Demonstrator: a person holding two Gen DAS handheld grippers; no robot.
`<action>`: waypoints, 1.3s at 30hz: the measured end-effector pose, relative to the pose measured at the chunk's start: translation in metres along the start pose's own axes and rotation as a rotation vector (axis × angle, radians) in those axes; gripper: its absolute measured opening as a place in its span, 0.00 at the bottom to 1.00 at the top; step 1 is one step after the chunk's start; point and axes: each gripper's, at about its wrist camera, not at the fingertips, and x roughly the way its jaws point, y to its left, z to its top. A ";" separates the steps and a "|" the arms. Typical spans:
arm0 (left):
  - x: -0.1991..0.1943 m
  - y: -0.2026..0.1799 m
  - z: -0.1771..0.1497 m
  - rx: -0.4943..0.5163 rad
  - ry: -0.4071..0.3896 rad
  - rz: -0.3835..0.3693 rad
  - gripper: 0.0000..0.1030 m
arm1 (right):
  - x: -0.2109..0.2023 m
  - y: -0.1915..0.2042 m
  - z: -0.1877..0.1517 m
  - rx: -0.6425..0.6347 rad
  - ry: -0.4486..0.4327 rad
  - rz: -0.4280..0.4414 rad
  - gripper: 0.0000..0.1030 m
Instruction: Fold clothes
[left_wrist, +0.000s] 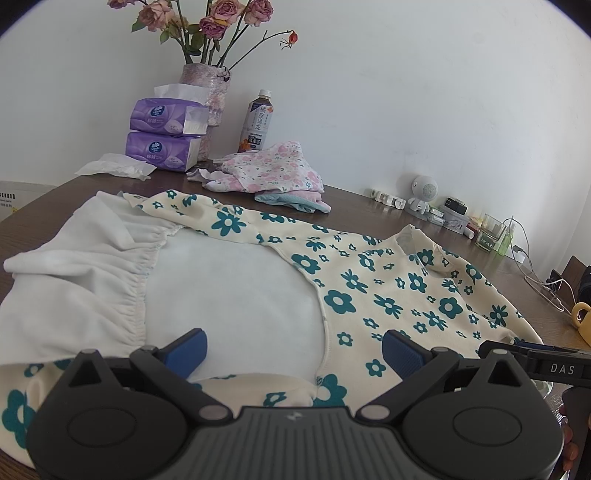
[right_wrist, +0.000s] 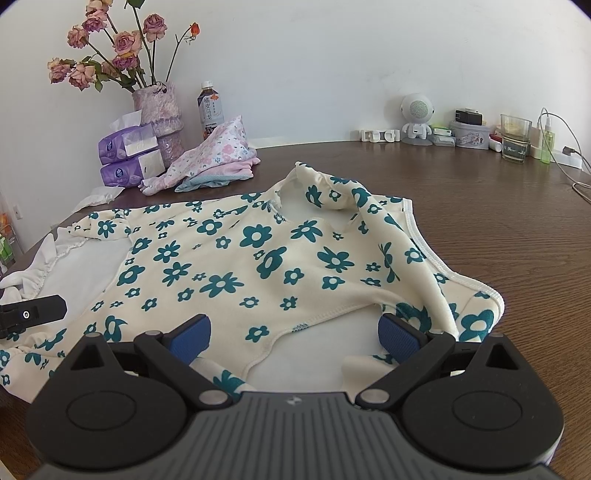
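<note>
We find the floral garment (right_wrist: 236, 258) spread on the table (right_wrist: 498, 229), both tools, left (left_wrist: 293, 349) and right (right_wrist: 293, 338), spread wide and empty above its near edge. Behind it lie a pink clothes pile (left_wrist: 273, 173), tissue packs (left_wrist: 162, 136), vase (right_wrist: 159, 110) and bottle (left_wrist: 256, 122), none obstructing.

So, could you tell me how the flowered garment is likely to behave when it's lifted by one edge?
The flowered garment is probably floppy: it lies rumpled with its white lining folded out. It looks fleecy, so likely light and easy to pinch, though it may drag across the table.

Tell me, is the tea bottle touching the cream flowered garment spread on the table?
Apart. The right wrist view shows the tea bottle standing back by the wall, with the pink floral clothes pile and bare table between it and the cream flowered garment.
</note>
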 end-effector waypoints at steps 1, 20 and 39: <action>0.000 0.000 0.000 0.000 0.000 0.000 0.98 | 0.000 0.000 0.000 0.001 -0.001 0.000 0.96; -0.002 0.002 0.000 -0.010 -0.008 -0.003 0.98 | -0.008 -0.001 -0.002 0.002 -0.046 0.005 0.96; -0.068 0.033 0.001 -0.023 -0.073 -0.040 1.00 | -0.051 0.009 -0.019 -0.038 -0.146 0.076 1.00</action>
